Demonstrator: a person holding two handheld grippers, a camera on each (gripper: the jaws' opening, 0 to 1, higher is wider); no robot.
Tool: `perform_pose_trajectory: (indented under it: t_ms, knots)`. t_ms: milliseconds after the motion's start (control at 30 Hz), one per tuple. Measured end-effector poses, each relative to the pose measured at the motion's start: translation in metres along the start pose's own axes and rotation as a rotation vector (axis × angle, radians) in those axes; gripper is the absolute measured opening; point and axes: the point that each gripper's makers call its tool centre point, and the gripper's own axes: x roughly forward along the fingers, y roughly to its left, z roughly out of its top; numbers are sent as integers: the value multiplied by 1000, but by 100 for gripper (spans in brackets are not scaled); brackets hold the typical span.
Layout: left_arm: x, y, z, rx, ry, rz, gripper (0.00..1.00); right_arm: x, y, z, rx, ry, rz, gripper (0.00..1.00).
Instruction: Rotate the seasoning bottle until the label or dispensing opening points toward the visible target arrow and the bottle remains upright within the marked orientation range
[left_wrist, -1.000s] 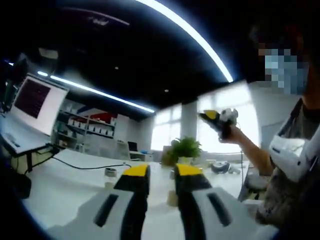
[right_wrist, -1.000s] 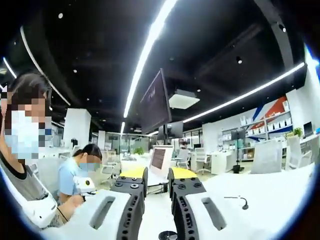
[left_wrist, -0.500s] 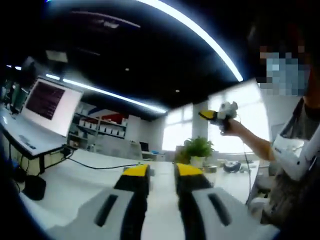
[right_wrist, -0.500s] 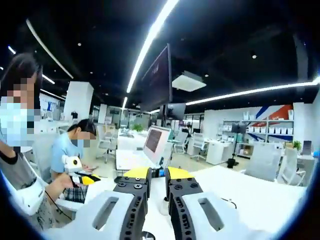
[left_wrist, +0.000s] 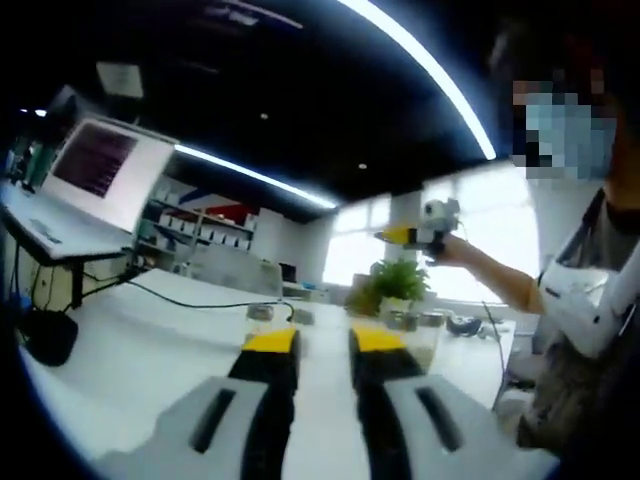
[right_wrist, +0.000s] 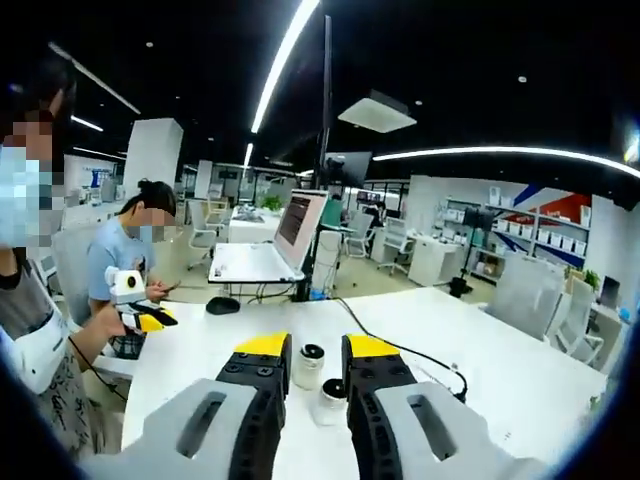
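Seasoning bottles, two small ones as far as I could tell, stood upright on the white table (right_wrist: 520, 380): one with a dark cap (right_wrist: 311, 364) and a second (right_wrist: 331, 399) just beside it, nearer the right gripper (right_wrist: 309, 352). That gripper's yellow-tipped jaws sat slightly apart with nothing between them, framing the pair from short of them, not touching either. The left gripper (left_wrist: 310, 340) was held up off the table too, jaws a bit apart and empty, pointing across toward a potted plant (left_wrist: 393, 284) and some small jars (left_wrist: 262, 318) too blurry to make out. A laptop (right_wrist: 277, 242) sat open at the far end with a black mouse (right_wrist: 222, 305) near it and a cable (right_wrist: 420, 356) trailing over the tabletop. Someone in a blue shirt (right_wrist: 122, 262) was seated behind.
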Motion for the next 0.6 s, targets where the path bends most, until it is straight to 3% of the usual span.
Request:
perform_pose_trajectory:
  t_ms: [233, 367, 600]
  knots:
    - [-5, -11, 15, 1, -41, -21, 21, 26, -11, -31, -21, 96, 17, 23]
    - [-5, -9, 13, 10, -33, -11, 21, 45, -7, -50, -10, 171, 74, 23]
    - [-5, 2, 3, -10, -11, 7, 21, 78, -4, -76, 25, 233, 120, 23]
